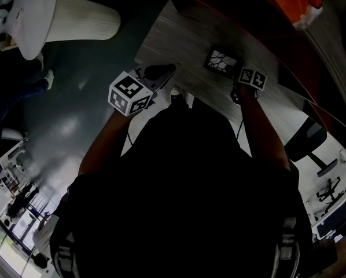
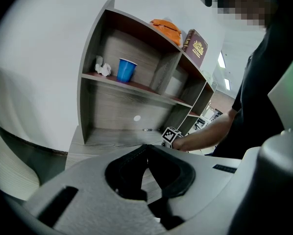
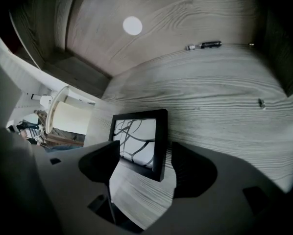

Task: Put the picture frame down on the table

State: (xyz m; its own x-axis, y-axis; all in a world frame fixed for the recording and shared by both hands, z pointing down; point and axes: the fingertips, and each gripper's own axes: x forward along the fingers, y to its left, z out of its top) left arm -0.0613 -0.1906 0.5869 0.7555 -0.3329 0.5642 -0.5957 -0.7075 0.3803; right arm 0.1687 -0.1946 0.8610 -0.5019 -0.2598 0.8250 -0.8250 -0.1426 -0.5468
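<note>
Tabletop: grey wood grain [image 3: 220,97], backed by a shelf unit [image 2: 132,87] holding 1 blue cup [image 2: 126,70].
Writing: gold print on the maroon book [image 2: 195,45], too small to read.
Picture frame [image 3: 139,141]: flat on the tabletop, between my right tool's jaws.
Right tool [image 3: 146,163]: spread wide, pinching nothing.
Left tool [image 2: 146,153]: jaws pressed together, empty.

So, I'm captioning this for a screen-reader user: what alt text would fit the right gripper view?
A black picture frame with an abstract line drawing lies flat on a grey wood-grain table, between the open jaws of the right gripper, which do not touch it. A pen lies farther back.
</note>
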